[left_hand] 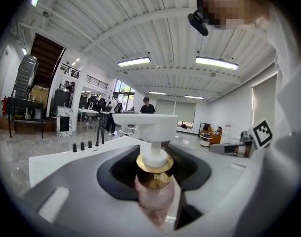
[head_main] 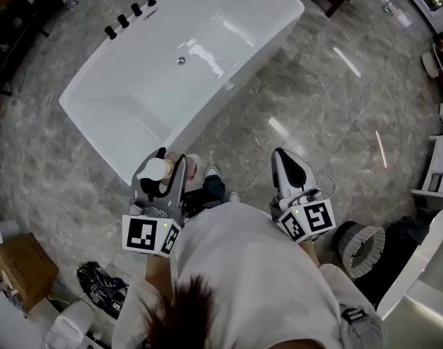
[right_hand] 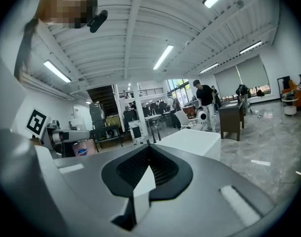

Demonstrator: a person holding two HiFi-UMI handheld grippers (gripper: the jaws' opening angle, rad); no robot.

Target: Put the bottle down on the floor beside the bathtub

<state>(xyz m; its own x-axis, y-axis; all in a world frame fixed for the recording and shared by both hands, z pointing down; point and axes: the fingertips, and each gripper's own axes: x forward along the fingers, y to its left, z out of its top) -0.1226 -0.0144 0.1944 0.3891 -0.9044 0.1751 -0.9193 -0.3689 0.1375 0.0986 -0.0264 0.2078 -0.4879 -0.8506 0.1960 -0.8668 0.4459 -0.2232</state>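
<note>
— Between the left gripper (left_hand: 155,186) jaws: bottle (left_hand: 157,201), clamped at the pink body just under the gold collar (left_hand: 154,166), white pump head (left_hand: 149,120) upright on top. Held in the air near the bathtub (head_main: 225,100) corner closest to the person, not yet on the floor (head_main: 308,115).

— And the right gripper (right_hand: 139,184)?

— Jaws pressed together, nothing between them. Hangs idle out to the side, well apart from the bottle.

— Best way to finish, then?

— Probably this: lower straight down beside the tub's near wall, base level, grip firm until flat contact with the tile. Only then ease the jaws apart and back out level, so as not to clip the pump head.

— Risks?

— Tall, narrow shape, top-heavy with that wide flat pump; likely to tip if released tilted. Looks like smooth plastic on polished grey marble tile, glossy enough to mirror the ceiling lights, so may slide too.

— Surroundings?

— Glossy white rectangular tub, straight hard walls, metal drain (head_main: 180,61) in the bottom, black tap fittings (head_main: 134,9) along the far end. Enough bare floor along the near long side; worth leaving a gap from the wall for free opening of the jaws.
</note>
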